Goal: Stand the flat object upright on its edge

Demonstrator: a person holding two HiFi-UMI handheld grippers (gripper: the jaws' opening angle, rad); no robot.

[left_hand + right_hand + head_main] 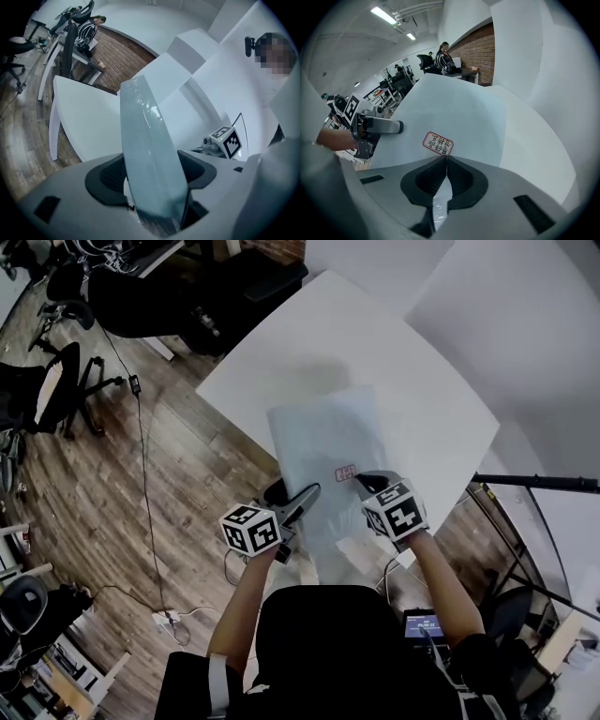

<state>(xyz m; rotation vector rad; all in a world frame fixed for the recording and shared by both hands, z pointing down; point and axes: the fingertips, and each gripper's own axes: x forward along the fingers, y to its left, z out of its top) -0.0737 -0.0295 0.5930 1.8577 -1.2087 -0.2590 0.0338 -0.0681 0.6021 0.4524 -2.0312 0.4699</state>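
Obs, finishes only:

- The flat sheet (328,451) is pale blue-grey and smooth, wrapped in clear glossy film. The film shows streaky highlights and fine wrinkles along the edge in the left gripper view.
- The label (438,143) on it looks like white paper with a red printed border, matt.
- The surface (309,343) is white, smooth and matt, with no grain visible.
- The floor (141,456) is brown wood planks of mixed tones, low sheen.
- The left tool (305,498) and right tool (367,482) have grey plastic bodies, matt and smooth.
- The pads (423,183) are black, ribbed, dull and rubber-like.
- The marker cubes (250,529) have white faces with black printed squares, matt.
- The wall (480,47) is red-brown brick, rough.
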